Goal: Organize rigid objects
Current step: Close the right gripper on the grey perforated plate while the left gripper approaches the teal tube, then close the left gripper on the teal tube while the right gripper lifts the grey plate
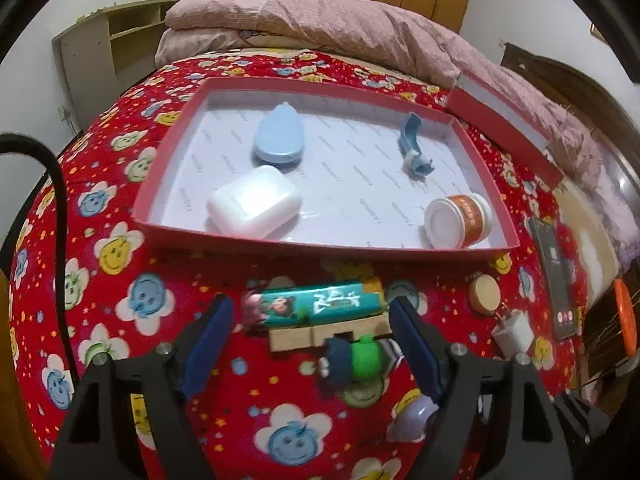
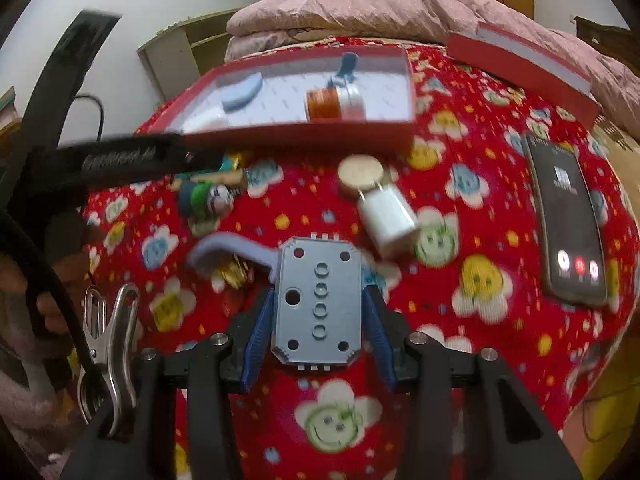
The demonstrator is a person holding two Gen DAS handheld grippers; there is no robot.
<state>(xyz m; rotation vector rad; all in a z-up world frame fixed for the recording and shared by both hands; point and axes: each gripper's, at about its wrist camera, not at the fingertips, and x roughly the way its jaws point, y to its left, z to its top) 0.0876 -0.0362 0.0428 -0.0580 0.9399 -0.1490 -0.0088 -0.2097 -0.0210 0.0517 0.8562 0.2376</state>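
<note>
Left tongs (image 1: 310,330): apart, nothing gripped; the blue pads stand either side of a green tube (image 1: 320,304), clear of both its ends.
Right tongs (image 2: 318,316): clamped on a grey perforated plate (image 2: 316,300), both pads pressing its long edges; the plate is above the bedspread (image 2: 480,208).
Tube cluster: the tube lies crosswise on a wooden block (image 1: 316,334); a green and dark toy figure (image 1: 352,360) sits just behind, nearer the camera.
Red tray (image 1: 172,224): open-topped, on the bedspread, its near wall just beyond the tube.
Tray contents: blue oval case (image 1: 280,136) and white case (image 1: 256,208) on the left, blue clip (image 1: 414,148) at the back right, orange-labelled jar (image 1: 460,220) lying in the near right corner.
Free room in tray: a bare strip through the middle, between the white case and the jar.
Right of tray: round wooden disc (image 2: 360,174) touching a white charger (image 2: 388,220); a phone (image 2: 568,216) near the bed's right edge.
Red lid (image 2: 520,68): beyond the tray's far right corner, against a pink quilt (image 2: 360,12).
</note>
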